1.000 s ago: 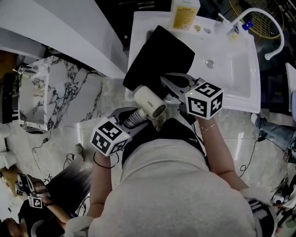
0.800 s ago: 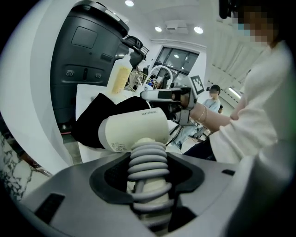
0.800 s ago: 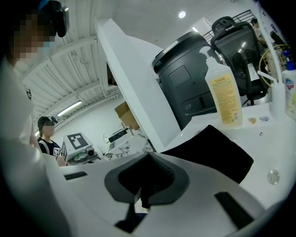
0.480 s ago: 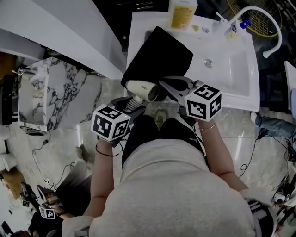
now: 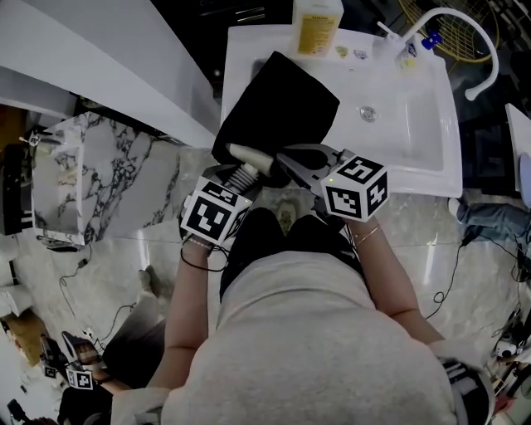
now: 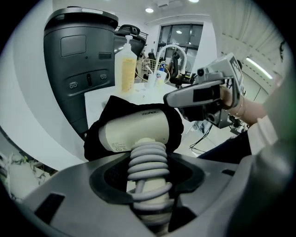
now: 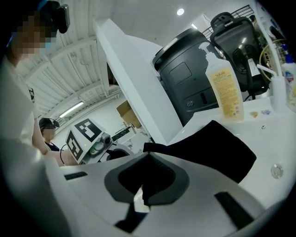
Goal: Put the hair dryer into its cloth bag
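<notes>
Right, the left tool point(image 5: 242, 174) is clamped round the cord-wrapped handle of the hair dryer point(image 5: 249, 155), whose barrel is at the cloth bag's point(image 5: 282, 104) seven o'clock edge on the white tabletop point(image 5: 241, 50). At six o'clock, the right tool point(image 5: 287, 158) pinches the bag's rim tight.

Bright ceiling lights point(image 7: 180, 11); fisheye-warped, dark-cornered gripper views

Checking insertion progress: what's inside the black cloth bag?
Only the hair dryer's barrel tip, at the cloth bag's mouth; black cloth covers its far end. Its cord-wrapped handle is outside, in the left gripper. Deeper inside the bag is hidden.
</notes>
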Action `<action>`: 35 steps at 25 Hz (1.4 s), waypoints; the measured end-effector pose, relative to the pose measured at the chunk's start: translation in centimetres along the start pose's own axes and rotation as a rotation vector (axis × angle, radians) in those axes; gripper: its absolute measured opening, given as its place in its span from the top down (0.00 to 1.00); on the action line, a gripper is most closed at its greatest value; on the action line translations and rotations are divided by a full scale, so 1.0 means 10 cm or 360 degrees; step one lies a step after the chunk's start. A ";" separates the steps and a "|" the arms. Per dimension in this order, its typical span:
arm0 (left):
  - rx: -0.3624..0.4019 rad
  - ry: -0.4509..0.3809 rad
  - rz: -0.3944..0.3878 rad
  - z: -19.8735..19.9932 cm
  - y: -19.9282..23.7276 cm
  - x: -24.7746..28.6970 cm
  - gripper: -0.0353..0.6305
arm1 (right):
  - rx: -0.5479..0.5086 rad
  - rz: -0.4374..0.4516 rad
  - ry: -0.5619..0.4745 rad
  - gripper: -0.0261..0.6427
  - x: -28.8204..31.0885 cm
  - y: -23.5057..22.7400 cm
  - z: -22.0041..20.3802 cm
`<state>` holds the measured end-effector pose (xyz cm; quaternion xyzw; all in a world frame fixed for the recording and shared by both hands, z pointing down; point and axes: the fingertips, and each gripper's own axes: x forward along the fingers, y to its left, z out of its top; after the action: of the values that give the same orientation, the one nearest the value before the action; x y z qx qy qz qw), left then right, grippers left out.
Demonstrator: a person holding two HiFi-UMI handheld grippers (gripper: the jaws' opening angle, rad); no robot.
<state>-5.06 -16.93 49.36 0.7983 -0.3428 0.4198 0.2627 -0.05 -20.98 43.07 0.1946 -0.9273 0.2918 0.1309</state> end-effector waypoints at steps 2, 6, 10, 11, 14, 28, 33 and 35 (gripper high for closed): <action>0.0031 0.0039 0.0004 0.00 0.01 0.05 0.61 | 0.0010 -0.0002 0.0003 0.96 0.01 0.01 -0.03; 0.0098 0.0126 0.0035 -0.01 0.05 0.11 0.61 | 0.0025 0.0002 0.0022 0.96 0.04 0.02 -0.10; 0.0076 0.0157 0.0022 0.03 0.07 0.18 0.61 | 0.0042 0.0003 0.0043 0.96 0.06 0.00 -0.17; 0.0098 0.0165 0.0032 0.05 0.09 0.21 0.61 | 0.0049 0.0002 0.0048 0.96 0.06 -0.01 -0.18; 0.0155 0.0220 0.0065 0.05 0.11 0.24 0.61 | 0.0061 -0.0001 0.0056 0.96 0.08 -0.02 -0.20; 0.0255 0.0311 0.0099 0.02 0.09 0.39 0.60 | 0.0094 -0.0020 0.0060 0.96 0.09 -0.02 -0.25; 0.0253 0.0301 0.0152 0.02 0.08 0.43 0.60 | 0.0086 -0.0024 0.0059 0.96 0.05 -0.04 -0.29; 0.0265 0.0266 0.0193 0.04 0.11 0.43 0.60 | 0.0088 -0.0031 0.0058 0.96 0.04 -0.05 -0.29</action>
<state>-3.96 -19.29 52.97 0.7574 -0.3313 0.5269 0.1973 0.18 -19.77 45.79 0.2017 -0.9144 0.3194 0.1454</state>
